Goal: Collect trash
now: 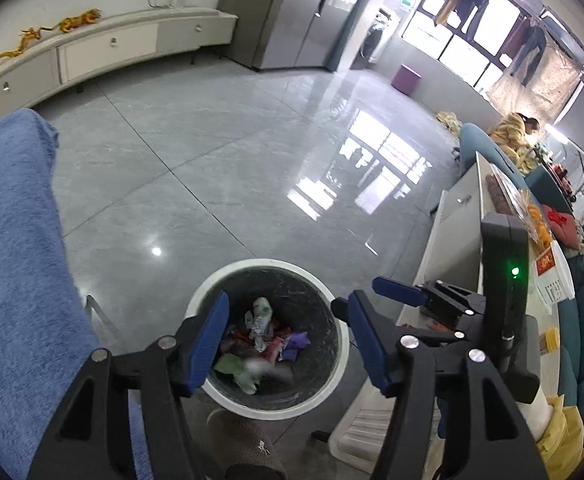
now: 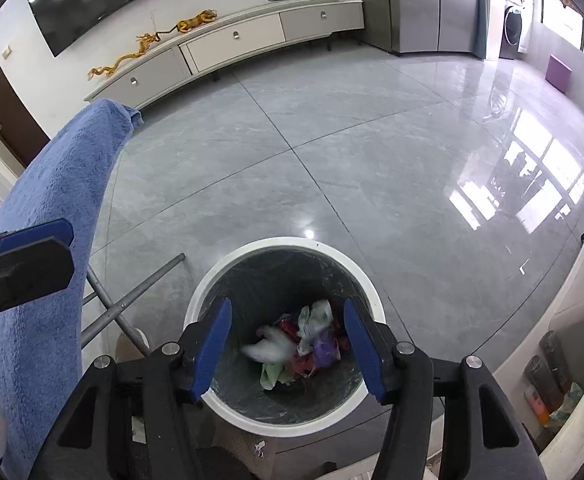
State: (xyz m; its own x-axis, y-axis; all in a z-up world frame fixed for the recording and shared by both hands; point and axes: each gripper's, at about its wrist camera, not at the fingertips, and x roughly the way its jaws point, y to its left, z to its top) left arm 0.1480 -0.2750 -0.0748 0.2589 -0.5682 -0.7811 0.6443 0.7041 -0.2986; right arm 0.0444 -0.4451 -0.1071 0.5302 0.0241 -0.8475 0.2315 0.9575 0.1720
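A round white trash bin (image 1: 267, 266) with a dark liner stands on the grey floor, directly under both grippers. Several crumpled wrappers and bags (image 1: 263, 332) lie at its bottom. My left gripper (image 1: 287, 344) hangs open over the bin mouth with nothing between its blue pads. A blurred white scrap (image 1: 259, 368) is in the air inside the bin. My right gripper (image 2: 287, 344) is also open over the bin (image 2: 292, 242), above another blurred white piece (image 2: 269, 348). Each gripper shows at the edge of the other's view: the right gripper (image 1: 412, 300), the left gripper (image 2: 23, 256).
A blue towel (image 2: 51, 200) hangs over a rack with grey metal legs (image 2: 139, 288) left of the bin. A white table (image 1: 452, 220) with snacks stands to the right. A long TV cabinet (image 2: 231, 40) lines the far wall. A slipper (image 1: 243, 436) is beside the bin's near side.
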